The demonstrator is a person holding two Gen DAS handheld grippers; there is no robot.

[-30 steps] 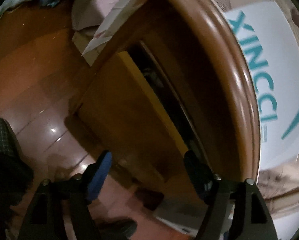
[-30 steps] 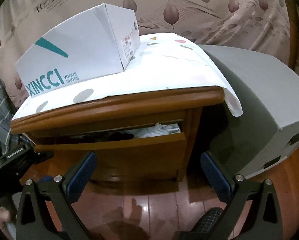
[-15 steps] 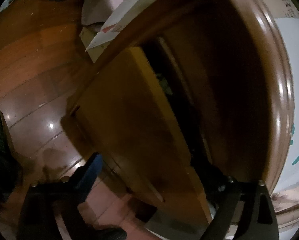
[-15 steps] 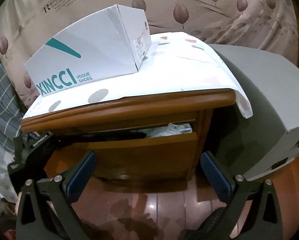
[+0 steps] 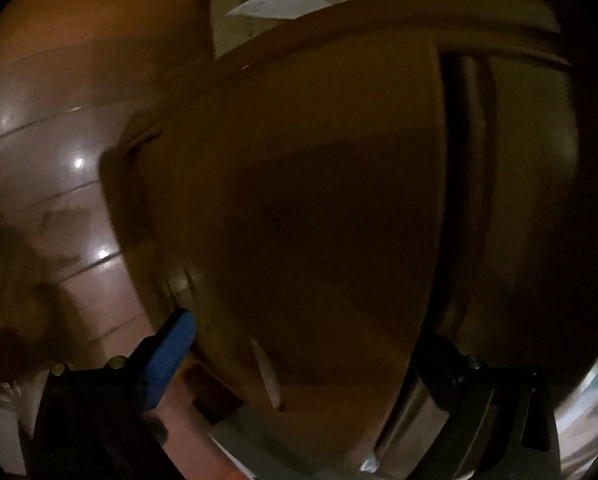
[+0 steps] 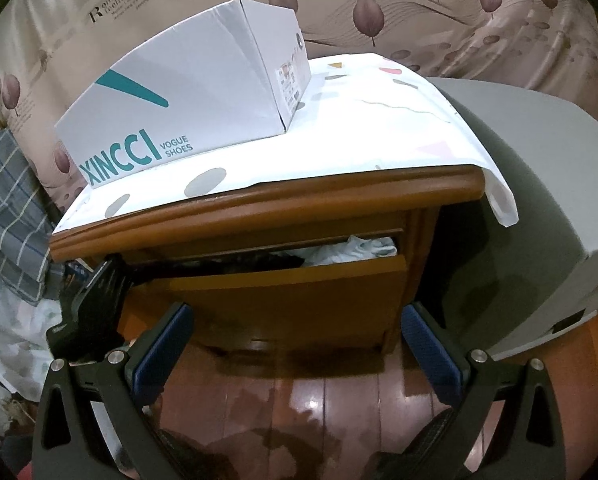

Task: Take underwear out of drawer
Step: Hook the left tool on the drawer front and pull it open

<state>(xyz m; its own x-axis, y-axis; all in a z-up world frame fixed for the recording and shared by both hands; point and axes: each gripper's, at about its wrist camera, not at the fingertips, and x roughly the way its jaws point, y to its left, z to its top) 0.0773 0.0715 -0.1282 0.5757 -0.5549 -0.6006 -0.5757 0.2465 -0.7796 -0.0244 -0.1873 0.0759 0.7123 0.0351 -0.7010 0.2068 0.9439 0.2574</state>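
- Drawer [image 6: 283, 292]: partly pulled out of the wooden nightstand [image 6: 267, 208]; a narrow slot is open between its top edge and the nightstand's front rail.
- Underwear [image 6: 351, 250]: pale crumpled cloth at the right end of the drawer slot, dark cloth beside it toward the left; nothing touches it.
- Your left gripper [image 6: 95, 300]: at the drawer's left corner, jaws opening. In the left wrist view the drawer front [image 5: 319, 220] fills the space between the blue pad [image 5: 167, 356] and the other finger; whether the pads press on it, you cannot tell.
- Your right gripper [image 6: 295, 344]: spread wide and empty, hanging in front of the drawer over bare floor [image 6: 299, 408].
- Nightstand top: white spotted sheet [image 6: 359, 136] overhangs the right corner; a white shoe box [image 6: 187, 100] sits on its left rear part.
- Right side: a grey box [image 6: 539, 184] stands just beside the nightstand.
- Left side: plaid bedding [image 6: 7, 208] near the nightstand's left edge.
- Behind: leaf-patterned wall covering [image 6: 439, 12].
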